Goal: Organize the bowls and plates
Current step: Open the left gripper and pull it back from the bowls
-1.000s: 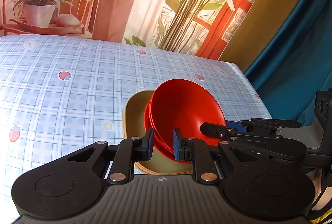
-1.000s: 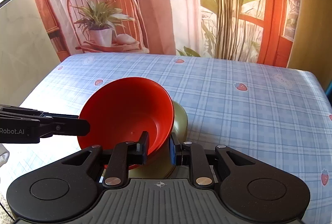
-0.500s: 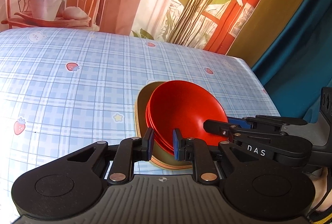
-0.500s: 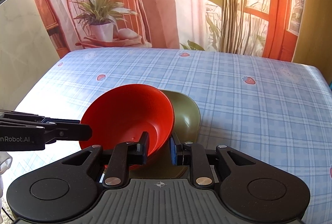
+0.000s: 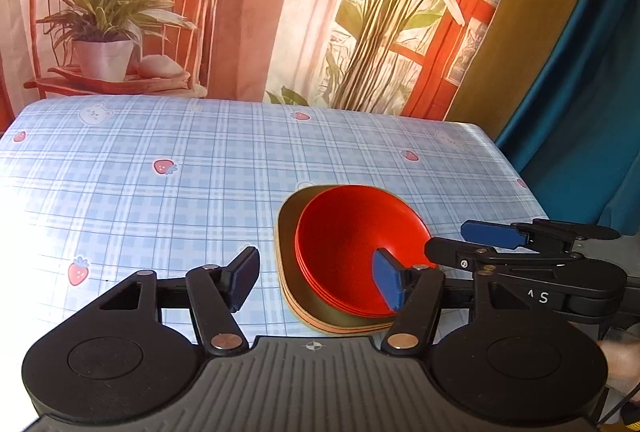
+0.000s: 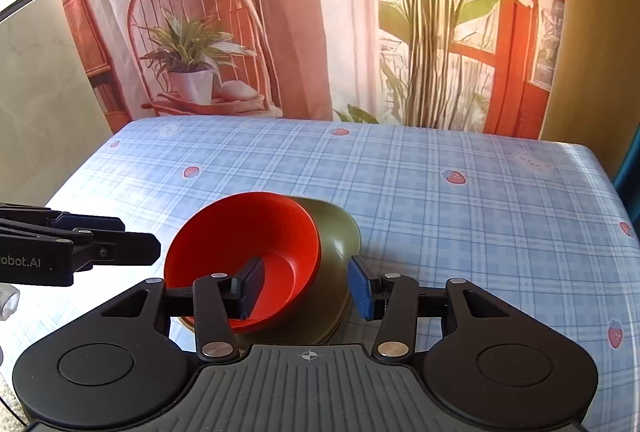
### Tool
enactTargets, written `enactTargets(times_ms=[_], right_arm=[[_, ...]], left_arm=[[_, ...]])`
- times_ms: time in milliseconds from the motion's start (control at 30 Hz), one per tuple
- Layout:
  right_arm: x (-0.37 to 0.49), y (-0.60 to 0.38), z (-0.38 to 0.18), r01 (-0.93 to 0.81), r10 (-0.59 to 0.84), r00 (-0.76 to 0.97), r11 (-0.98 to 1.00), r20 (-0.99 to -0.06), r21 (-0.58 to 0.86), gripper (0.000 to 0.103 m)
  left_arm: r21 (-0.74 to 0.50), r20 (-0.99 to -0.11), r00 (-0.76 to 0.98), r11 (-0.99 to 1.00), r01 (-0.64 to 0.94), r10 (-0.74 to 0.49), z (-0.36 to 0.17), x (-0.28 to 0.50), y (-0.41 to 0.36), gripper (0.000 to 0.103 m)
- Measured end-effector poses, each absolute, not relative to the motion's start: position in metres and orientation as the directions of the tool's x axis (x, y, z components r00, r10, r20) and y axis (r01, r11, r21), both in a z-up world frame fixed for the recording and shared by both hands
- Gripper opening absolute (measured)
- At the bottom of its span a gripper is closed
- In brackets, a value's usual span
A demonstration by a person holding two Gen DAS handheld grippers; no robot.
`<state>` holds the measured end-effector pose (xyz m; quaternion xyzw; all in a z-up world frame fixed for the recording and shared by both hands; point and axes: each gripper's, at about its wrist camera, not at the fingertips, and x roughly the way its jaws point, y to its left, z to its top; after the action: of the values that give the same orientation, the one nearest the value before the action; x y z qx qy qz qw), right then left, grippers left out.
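Nested red bowls [image 5: 352,248] sit in a stack of olive plates [image 5: 286,244] on the blue checked tablecloth [image 5: 160,192]. My left gripper [image 5: 316,280] straddles the stack's near left rim. Its jaws are opening and the blue pads stand clear of the rim. Its right finger [image 5: 388,284] hangs over the red bowls. In the right wrist view my right gripper [image 6: 306,288] straddles the rim of the red bowls [image 6: 240,232] and the olive plates [image 6: 340,244]; its jaws are opening too, pads off the rim. Each gripper also shows in the other's view: right gripper [image 5: 460,243], left gripper [image 6: 138,236].
The table's right edge [image 5: 516,172] meets a teal curtain [image 5: 580,120]. A printed backdrop with a chair and potted plant [image 5: 104,32] hangs behind the far edge. A hand [image 5: 620,356] shows at the lower right. Something white [image 6: 6,302] lies at the left edge.
Both grippers, shut on the stack's rims before, have spread their jaws and let go. The tilted stack has settled level on the cloth, and both cameras have drawn back a little.
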<state>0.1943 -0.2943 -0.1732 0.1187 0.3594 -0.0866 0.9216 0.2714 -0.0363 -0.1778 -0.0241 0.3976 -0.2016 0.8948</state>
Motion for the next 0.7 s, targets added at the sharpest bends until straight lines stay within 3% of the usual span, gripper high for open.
enactTargets(times_ms=[267,467,700], right_arm=[[0.170,-0.286,-0.151,0.263,-0.106,0.758,0.953,-0.644,0.152,0.074],[0.145,-0.274,-0.127,0.254,-0.119,0.803,0.955,-0.584,0.155,0.102],[0.121,-0.258,-0.105,0.266,-0.162,0.823,0.957,-0.545,0.118,0.103]], left_arm=[[-0.109,-0.658,0.686,0.940,0.323,-0.312,-0.154,0.243,-0.027,0.099],[-0.064,-0.624,0.737,0.956,0.285,-0.261,-0.133,0.219,-0.017,0.103],[-0.003,-0.578,0.790,0.968,0.251,-0.206,-0.108,0.184,-0.012,0.103]])
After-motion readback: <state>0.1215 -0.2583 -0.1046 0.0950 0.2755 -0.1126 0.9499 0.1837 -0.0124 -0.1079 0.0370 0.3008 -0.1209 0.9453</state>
